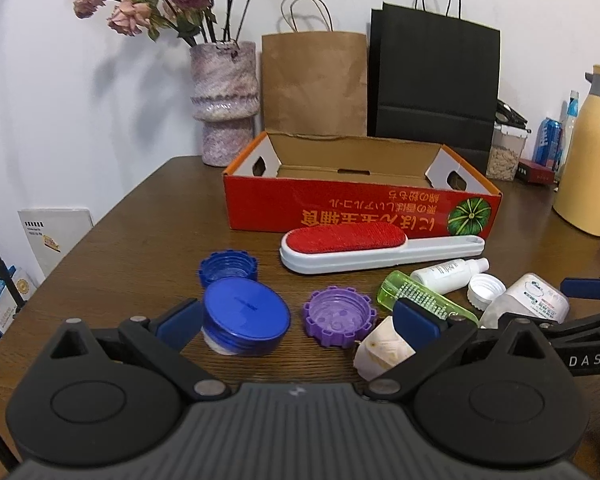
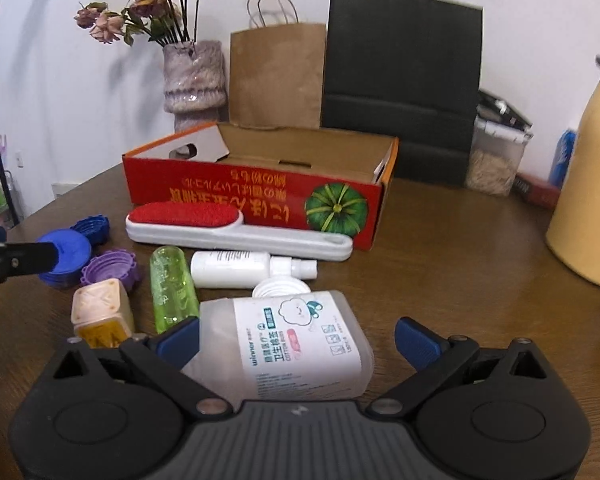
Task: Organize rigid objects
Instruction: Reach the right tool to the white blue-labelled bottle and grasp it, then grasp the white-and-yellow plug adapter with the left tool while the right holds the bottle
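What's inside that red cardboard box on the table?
The red box shows only bare brown cardboard on its back wall and the far strip of floor, with no items visible. Its front wall hides the near floor in both views, so something low could lie there unseen.

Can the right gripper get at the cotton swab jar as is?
Probably yes: the right gripper is open, its jaws either side of the cotton swab jar lying on the table, nothing between them.
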{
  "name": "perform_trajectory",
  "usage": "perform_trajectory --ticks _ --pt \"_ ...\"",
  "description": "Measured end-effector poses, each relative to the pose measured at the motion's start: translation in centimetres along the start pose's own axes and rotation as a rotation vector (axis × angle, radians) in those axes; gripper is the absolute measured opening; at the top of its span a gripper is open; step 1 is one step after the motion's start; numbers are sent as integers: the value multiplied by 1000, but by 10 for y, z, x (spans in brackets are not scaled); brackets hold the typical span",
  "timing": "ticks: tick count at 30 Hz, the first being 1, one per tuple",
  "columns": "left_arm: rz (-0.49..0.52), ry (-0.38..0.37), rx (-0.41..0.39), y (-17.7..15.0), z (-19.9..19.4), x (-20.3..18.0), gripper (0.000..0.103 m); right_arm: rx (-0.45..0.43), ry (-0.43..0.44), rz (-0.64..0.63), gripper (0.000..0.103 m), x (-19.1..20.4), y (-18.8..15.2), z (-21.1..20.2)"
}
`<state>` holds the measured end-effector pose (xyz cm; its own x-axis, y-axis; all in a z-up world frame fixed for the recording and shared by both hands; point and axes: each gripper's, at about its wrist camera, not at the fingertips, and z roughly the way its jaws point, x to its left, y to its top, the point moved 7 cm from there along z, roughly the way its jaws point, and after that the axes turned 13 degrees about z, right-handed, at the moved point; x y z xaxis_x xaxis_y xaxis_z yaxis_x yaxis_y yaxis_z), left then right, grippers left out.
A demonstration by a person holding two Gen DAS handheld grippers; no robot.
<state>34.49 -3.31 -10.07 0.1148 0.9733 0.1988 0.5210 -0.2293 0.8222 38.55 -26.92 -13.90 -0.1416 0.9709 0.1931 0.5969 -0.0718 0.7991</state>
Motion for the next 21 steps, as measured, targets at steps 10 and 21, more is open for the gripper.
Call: perform_trajectory --ticks 10,21 --pt "19 -22 30 -3 14 -12 103 45 48 18 82 -3 -4 13" --pt "25 -50 33 -6 18 -26 103 -70 35 42 82 -6 0 -9"
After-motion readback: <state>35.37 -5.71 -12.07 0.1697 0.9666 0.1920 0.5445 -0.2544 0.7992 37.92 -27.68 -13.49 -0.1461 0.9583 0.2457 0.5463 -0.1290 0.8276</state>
